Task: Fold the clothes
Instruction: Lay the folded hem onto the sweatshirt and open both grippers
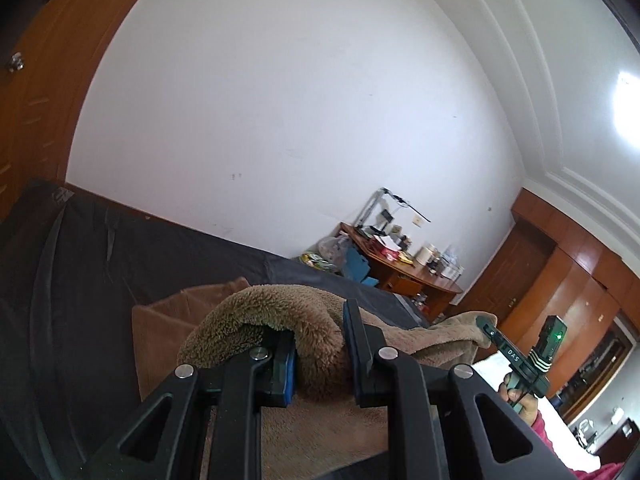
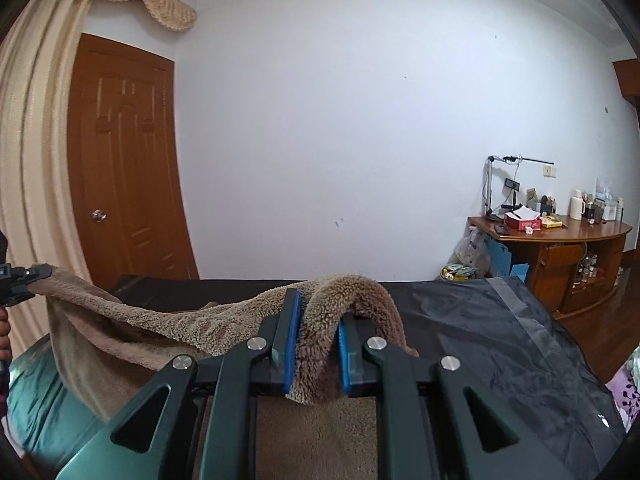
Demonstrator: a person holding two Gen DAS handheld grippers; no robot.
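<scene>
The left gripper (image 1: 320, 350) is clamped on a bunched fold of the fluffy brown garment (image 1: 276, 320), which humps up between its blue-padded fingers (image 1: 286, 376) and spills over the left one. The cloth stretches away to the right, where the right gripper (image 1: 486, 326) pinches its far corner, a hand (image 1: 520, 396) with a red sleeve gripping the handle. Below lies the dark sheet (image 1: 80, 280) covering the bed, its far edge running along the white wall (image 1: 300, 120). A cluttered wooden desk (image 1: 420, 276) stands beyond the sheet's right end.

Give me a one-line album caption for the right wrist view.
Right gripper pinching a fluffy brown garment above a dark-covered bed.
</scene>
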